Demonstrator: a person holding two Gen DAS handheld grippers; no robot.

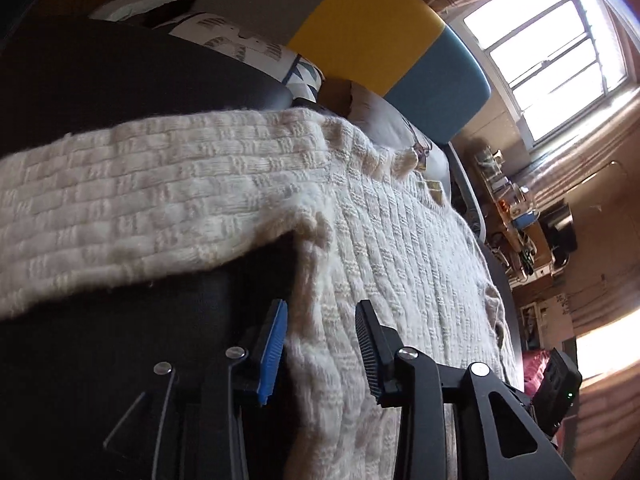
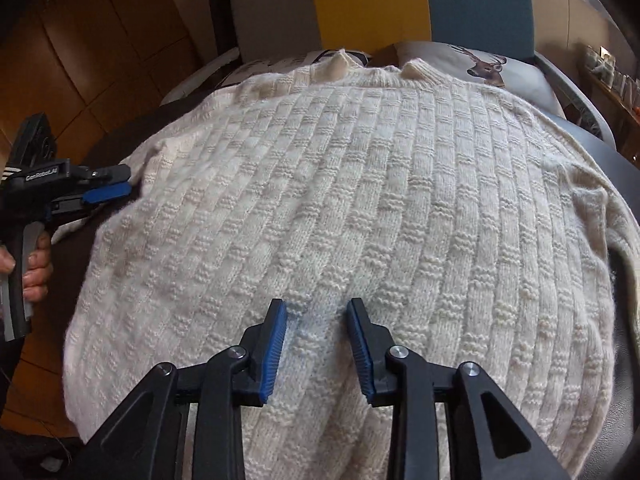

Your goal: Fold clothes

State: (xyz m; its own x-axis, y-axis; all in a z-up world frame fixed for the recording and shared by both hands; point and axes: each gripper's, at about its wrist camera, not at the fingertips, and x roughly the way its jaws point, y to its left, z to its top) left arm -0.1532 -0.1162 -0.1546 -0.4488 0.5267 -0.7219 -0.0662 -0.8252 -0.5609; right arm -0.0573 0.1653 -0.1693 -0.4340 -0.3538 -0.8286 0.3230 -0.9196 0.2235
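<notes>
Cream knit, chunky and basket-patterned: the sweater (image 2: 360,208) lies spread flat over a dark surface (image 1: 100,80), collar toward the far edge, where a deer-print cushion (image 2: 486,66) sits just behind it. One sleeve (image 1: 140,200) stretches out sideways across the dark surface in the left wrist view. Right gripper (image 2: 317,354) hangs over the lower middle of the sweater, jaws partly apart, knit showing between the blue pads, nothing pinched. Left gripper (image 1: 320,350) is at the sweater's side edge below the sleeve, jaws also partly open, wool between them but not clamped. A hand (image 2: 34,268) holds its handle. Beyond stand yellow and teal panels (image 1: 384,44), with a bright window (image 1: 560,52).
</notes>
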